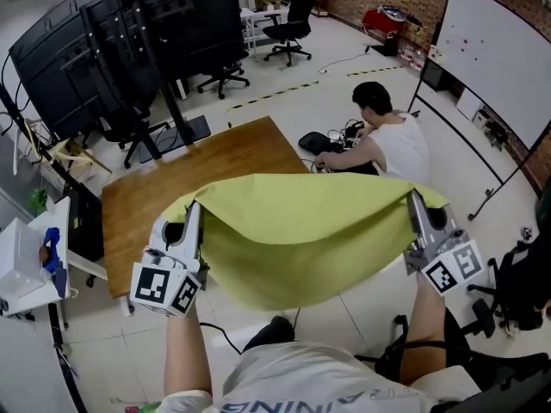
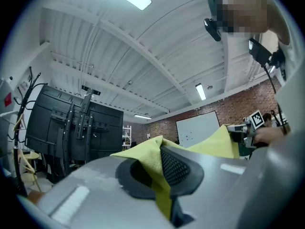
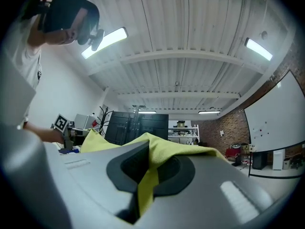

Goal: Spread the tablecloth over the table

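A yellow-green tablecloth (image 1: 301, 235) hangs stretched in the air between my two grippers, sagging in the middle and billowing over the near part of the brown wooden table (image 1: 198, 179). My left gripper (image 1: 195, 213) is shut on the cloth's left corner; in the left gripper view the tablecloth (image 2: 147, 163) is pinched between the jaws. My right gripper (image 1: 415, 206) is shut on the right corner, and in the right gripper view the tablecloth (image 3: 157, 159) folds over the jaws. Both grippers point slightly upward, held above table height.
A person in a white top (image 1: 392, 140) sits on the floor beyond the table's right side. Large black screens on stands (image 1: 129, 33) rise behind the table. A white side table (image 1: 26, 256) with small items stands at left. Office chairs (image 1: 288, 24) and a whiteboard (image 1: 499, 50) lie farther off.
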Action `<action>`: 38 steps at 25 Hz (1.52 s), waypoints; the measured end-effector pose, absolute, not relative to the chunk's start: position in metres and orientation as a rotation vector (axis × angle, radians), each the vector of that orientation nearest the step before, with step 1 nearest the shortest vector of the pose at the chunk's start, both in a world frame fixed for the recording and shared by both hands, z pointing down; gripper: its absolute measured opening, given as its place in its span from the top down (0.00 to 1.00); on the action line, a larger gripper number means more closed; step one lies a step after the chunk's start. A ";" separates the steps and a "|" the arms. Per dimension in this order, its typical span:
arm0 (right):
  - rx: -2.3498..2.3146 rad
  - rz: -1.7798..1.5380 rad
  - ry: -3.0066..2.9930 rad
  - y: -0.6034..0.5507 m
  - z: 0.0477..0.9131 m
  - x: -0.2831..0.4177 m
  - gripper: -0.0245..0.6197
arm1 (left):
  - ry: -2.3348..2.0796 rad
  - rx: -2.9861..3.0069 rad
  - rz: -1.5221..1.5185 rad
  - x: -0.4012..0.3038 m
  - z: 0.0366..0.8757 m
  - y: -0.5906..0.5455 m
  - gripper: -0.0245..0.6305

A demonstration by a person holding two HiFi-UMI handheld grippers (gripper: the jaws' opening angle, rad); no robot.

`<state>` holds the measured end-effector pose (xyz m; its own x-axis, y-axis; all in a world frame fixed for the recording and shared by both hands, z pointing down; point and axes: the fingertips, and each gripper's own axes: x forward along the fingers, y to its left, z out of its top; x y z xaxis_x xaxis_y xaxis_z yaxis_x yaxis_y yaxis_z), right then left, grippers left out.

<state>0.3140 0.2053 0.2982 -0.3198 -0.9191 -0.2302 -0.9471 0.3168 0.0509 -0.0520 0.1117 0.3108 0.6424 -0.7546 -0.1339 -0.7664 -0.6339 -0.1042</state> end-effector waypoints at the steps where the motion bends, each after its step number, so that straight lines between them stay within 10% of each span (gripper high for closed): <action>1: -1.723 0.269 2.418 0.190 0.294 0.310 0.94 | 1.270 -2.701 0.119 -0.056 0.308 0.100 0.95; 38: -1.181 -0.040 2.720 -0.205 0.307 0.235 0.94 | 1.812 -2.404 -0.005 -0.149 0.311 -0.138 0.95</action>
